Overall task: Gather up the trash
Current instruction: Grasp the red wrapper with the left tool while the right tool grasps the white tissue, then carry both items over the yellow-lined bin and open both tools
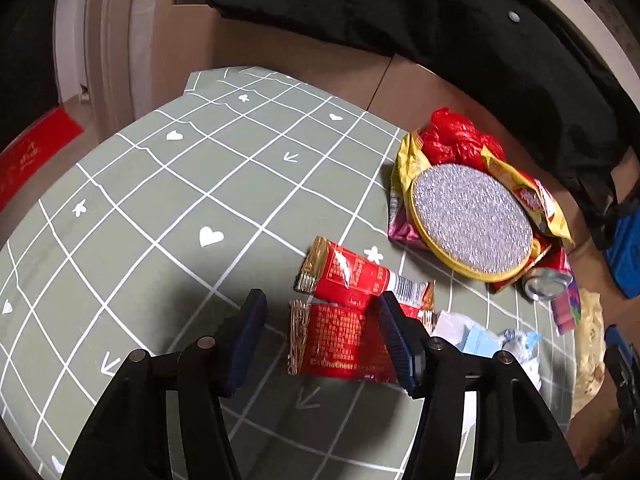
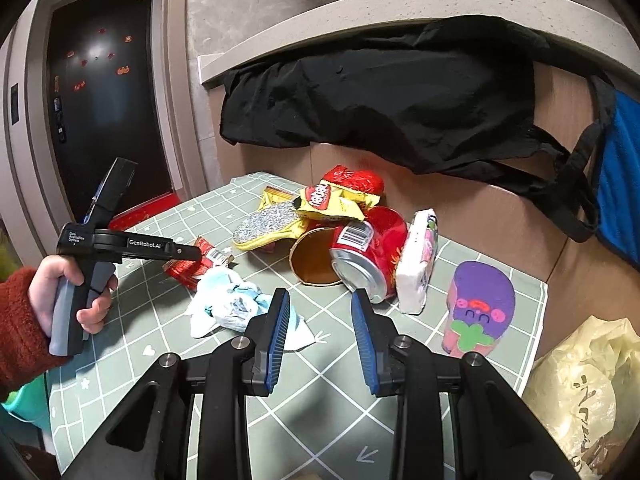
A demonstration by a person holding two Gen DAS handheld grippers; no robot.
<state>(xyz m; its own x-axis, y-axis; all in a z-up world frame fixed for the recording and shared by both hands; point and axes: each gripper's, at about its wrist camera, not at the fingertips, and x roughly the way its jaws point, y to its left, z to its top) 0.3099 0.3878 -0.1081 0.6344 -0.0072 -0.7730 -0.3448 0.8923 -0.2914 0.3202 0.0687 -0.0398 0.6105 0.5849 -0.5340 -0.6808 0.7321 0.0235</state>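
Two red snack wrappers [image 1: 344,320] lie on the green grid mat [image 1: 180,200]. My left gripper [image 1: 322,334] is open, its jaws on either side of the nearer wrapper; it also shows in the right wrist view [image 2: 188,252]. My right gripper [image 2: 320,320] is open and empty above the mat, just in front of a red soda can [image 2: 368,252] lying on its side. A crumpled white and blue tissue [image 2: 228,304] lies left of it. A pile of yellow chip bags [image 2: 332,200] and a glittery silver disc [image 1: 472,220] sits behind.
A white packet [image 2: 418,260] leans against the can. A purple and pink sponge [image 2: 480,308] lies at the right. A yellowish plastic bag [image 2: 584,392] sits off the mat's right edge. A black cloth bag [image 2: 400,92] lies behind on the brown table.
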